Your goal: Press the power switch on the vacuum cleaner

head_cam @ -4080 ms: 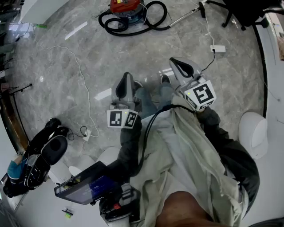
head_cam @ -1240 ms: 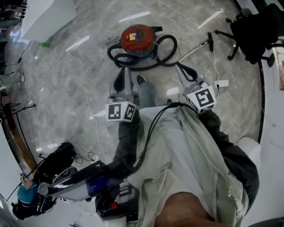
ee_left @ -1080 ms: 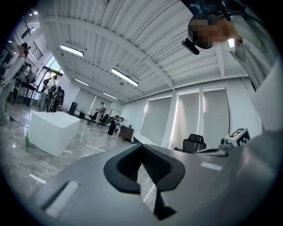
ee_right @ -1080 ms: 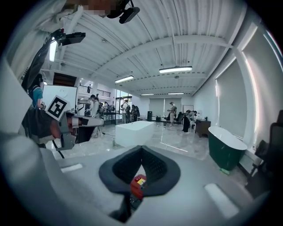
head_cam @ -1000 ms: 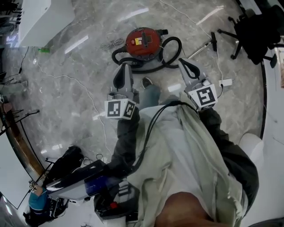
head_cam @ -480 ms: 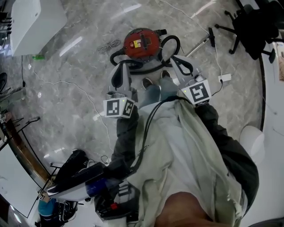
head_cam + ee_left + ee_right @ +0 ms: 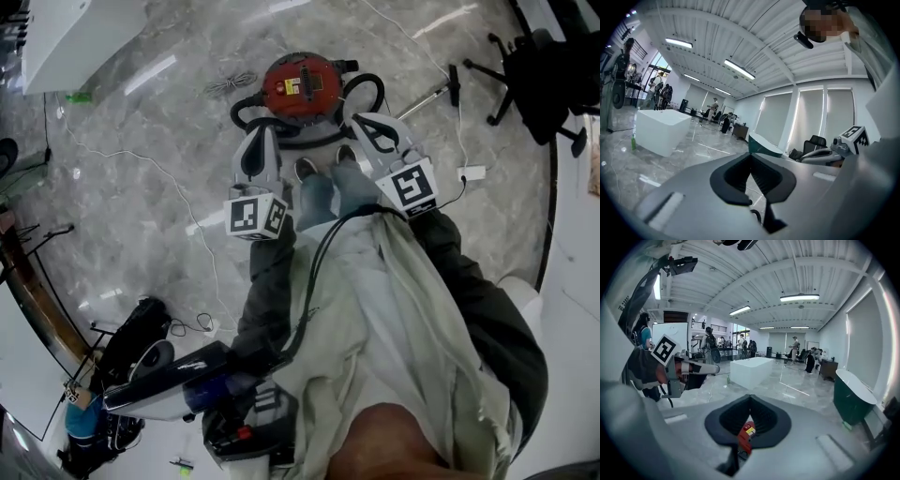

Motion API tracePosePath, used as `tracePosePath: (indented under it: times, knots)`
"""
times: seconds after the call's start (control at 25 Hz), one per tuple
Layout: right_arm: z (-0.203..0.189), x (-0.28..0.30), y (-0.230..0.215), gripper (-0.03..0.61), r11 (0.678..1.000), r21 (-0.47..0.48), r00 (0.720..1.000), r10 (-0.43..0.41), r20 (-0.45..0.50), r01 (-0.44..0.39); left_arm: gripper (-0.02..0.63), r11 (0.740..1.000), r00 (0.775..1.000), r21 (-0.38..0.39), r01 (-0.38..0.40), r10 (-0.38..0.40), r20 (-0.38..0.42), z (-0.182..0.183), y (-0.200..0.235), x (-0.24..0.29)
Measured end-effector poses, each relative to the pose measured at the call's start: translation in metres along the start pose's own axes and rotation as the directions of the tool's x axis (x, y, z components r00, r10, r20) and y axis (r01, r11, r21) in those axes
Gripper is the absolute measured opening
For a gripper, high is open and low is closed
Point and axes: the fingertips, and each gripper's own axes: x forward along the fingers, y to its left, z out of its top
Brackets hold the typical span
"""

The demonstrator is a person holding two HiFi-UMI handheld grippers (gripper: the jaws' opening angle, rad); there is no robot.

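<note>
Currently: vacuum cleaner [image 7: 300, 84] (red top, black hose [image 7: 367, 91] coiled round it) stands on the marble floor [image 7: 141, 187]. The person's shoes [image 7: 305, 170] are just on the near side of it.

Left hand-held gripper [image 7: 265, 134] is at the near-left edge of the vacuum cleaner, jaws pressed together, nothing between them. Right hand-held gripper [image 7: 360, 122] is at its near-right, over the hose, jaws likewise together and empty. In the right gripper view the vacuum cleaner [image 7: 746, 434] shows just below the joined tips. Contact with it cannot be judged.
</note>
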Motion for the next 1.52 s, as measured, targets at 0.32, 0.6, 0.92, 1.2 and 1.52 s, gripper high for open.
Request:
tracePosePath:
  times: [0.32,0.6,0.92,1.2,1.52]
  knots:
    - [-0.049,0.041,-0.012,-0.001,0.997,0.044,0.995,0.067,-0.069,-0.064,0.005,0.998,0.996,-0.007,-0.062,0.061,-0.063,-0.054,0.025,0.037]
    - [-0.069,0.078,0.004,-0.002,0.991,0.058,0.984,0.128,-0.125,-0.122,0.005,0.996,0.978,0.006,-0.09,0.089,-0.186,-0.117,0.072,0.071]
    - [-0.119,0.133,0.004,-0.002,0.993,0.051,0.971,0.112,-0.21,-0.103,0.005,0.996,0.931,0.047,-0.07,0.082,-0.355,-0.219,0.125,0.109]
    - [-0.186,0.19,-0.016,-0.001,0.993,0.12,0.977,0.026,-0.213,-0.001,0.005,0.994,0.918,0.027,-0.102,0.104,-0.382,-0.288,0.152,0.125]
    - [-0.254,0.191,-0.024,-0.001,0.995,0.097,0.965,0.013,-0.263,0.013,0.005,0.996,0.903,0.031,-0.078,0.084,-0.421,-0.346,0.167,0.166]
